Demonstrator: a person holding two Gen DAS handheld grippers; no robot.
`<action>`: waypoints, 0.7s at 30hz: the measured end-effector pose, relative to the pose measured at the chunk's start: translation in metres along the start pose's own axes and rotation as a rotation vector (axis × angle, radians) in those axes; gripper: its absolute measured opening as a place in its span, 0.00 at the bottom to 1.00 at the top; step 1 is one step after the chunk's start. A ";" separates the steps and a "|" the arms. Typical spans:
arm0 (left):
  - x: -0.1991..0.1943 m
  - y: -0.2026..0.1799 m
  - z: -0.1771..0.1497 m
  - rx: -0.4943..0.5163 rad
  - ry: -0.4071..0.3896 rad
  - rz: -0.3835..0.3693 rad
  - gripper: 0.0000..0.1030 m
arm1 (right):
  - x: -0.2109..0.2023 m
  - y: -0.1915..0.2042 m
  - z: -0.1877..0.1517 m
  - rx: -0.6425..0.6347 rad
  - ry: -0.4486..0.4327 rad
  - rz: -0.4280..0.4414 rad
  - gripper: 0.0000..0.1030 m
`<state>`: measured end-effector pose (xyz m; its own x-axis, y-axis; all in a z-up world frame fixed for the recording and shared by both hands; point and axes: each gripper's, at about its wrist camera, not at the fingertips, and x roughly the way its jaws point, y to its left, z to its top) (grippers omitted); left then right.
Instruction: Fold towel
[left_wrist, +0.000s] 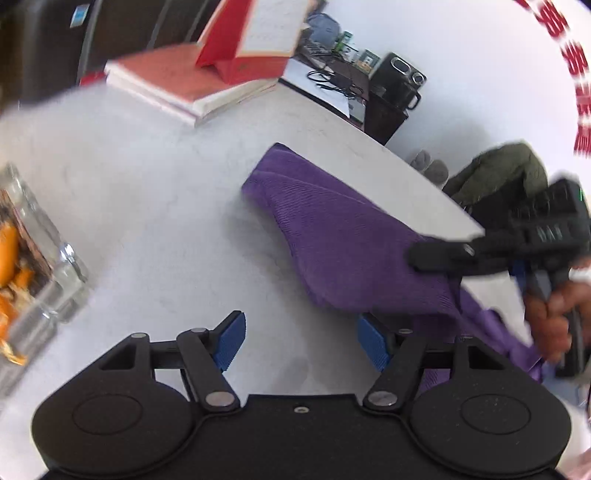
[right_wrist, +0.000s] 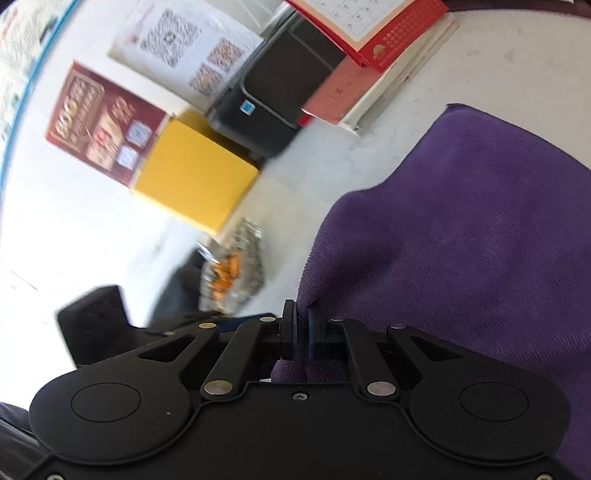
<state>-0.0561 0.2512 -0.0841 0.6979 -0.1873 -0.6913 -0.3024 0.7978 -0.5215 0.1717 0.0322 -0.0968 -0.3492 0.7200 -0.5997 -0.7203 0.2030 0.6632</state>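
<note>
A purple towel lies on the white table, its near end lifted off the surface. My left gripper is open and empty, low over the table just in front of the towel, with the lifted edge draped over its right blue pad. My right gripper comes in from the right and pinches the lifted towel edge. In the right wrist view my right gripper is shut on the towel, which spreads away up and to the right.
A glass dish with orange peel stands at the table's left edge. A stack of books with a red calendar sits at the far side. A yellow box and a black printer stand beyond the table.
</note>
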 end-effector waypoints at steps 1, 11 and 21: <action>0.005 0.007 0.004 -0.048 0.002 -0.025 0.63 | -0.003 -0.004 -0.001 0.042 -0.008 0.034 0.05; 0.038 0.020 0.036 -0.169 0.030 -0.140 0.63 | -0.021 -0.038 -0.006 0.334 -0.058 0.296 0.05; 0.063 0.007 0.040 -0.092 0.129 -0.191 0.16 | -0.017 0.014 -0.001 -0.028 0.018 0.083 0.29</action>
<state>0.0119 0.2680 -0.1117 0.6609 -0.4062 -0.6310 -0.2349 0.6866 -0.6880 0.1671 0.0221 -0.0772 -0.4187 0.7215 -0.5515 -0.7049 0.1248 0.6983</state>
